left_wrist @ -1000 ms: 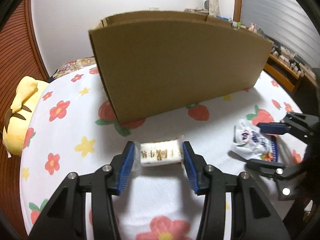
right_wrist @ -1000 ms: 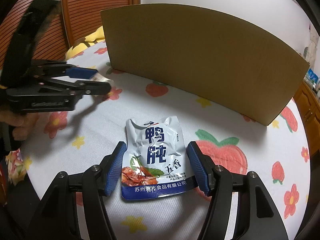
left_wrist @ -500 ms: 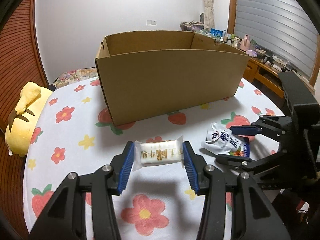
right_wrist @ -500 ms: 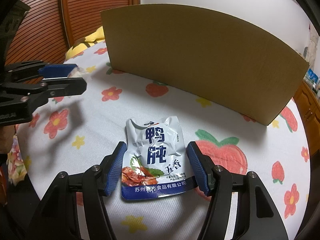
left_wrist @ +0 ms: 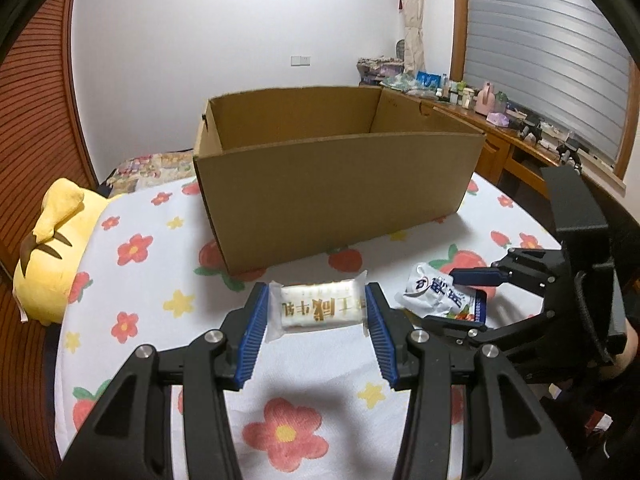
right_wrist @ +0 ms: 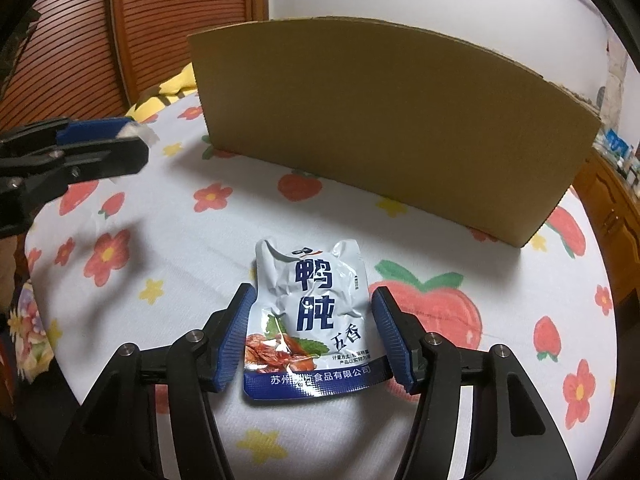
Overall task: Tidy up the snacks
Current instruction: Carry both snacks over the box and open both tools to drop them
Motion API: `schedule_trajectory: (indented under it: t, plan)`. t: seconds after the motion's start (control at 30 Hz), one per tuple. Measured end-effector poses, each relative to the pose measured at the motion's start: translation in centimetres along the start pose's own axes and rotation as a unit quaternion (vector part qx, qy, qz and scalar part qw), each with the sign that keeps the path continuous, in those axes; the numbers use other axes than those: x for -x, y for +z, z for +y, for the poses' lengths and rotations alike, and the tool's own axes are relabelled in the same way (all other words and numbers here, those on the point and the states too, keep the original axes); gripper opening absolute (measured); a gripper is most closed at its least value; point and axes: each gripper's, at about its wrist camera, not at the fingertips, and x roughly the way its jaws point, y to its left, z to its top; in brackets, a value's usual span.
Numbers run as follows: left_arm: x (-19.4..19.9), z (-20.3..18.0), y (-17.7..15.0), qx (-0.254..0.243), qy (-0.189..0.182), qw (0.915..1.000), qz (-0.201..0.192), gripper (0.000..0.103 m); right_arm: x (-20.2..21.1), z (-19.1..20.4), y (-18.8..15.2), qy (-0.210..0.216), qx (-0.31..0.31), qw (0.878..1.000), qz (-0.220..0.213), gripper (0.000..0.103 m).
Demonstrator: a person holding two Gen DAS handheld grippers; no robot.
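My left gripper (left_wrist: 316,312) is shut on a white wrapped snack bar (left_wrist: 318,309) and holds it above the floral cloth, in front of an open cardboard box (left_wrist: 332,184). The box interior shows no contents from here. My right gripper (right_wrist: 312,328) straddles a silver and blue snack pouch (right_wrist: 310,312) that lies on the cloth; its pads touch the pouch's sides. The right gripper also shows in the left wrist view (left_wrist: 468,300) with the pouch (left_wrist: 440,294). The left gripper shows in the right wrist view (right_wrist: 104,144). The box's outer wall (right_wrist: 392,128) stands behind the pouch.
A yellow plush toy (left_wrist: 52,248) lies at the table's left edge. A wooden desk with small bottles and clutter (left_wrist: 480,100) runs along the right wall under window blinds. A floral tablecloth (left_wrist: 132,280) covers the round table.
My left gripper has risen with the snack bar, so the box's open top now shows. My right gripper and the pouch have stayed in place.
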Motion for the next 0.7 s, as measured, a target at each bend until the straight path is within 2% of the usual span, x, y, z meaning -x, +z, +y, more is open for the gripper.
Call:
schedule_trajectory:
  t: [0.27,0.7]
  plan:
    - [1.5,-0.3,2.0,-0.004,0.000,0.9996,-0.027,0.047,1.6,-0.6,0.4,0.001,-0.006,1.000,-0.023,0.062]
    - [1.6,-1.2,7.3,-0.025,-0.005,0.9972,-0.070,0.047,8.5,-3.1,6.5,-0.017,0.008,0.993,-0.117,0.062]
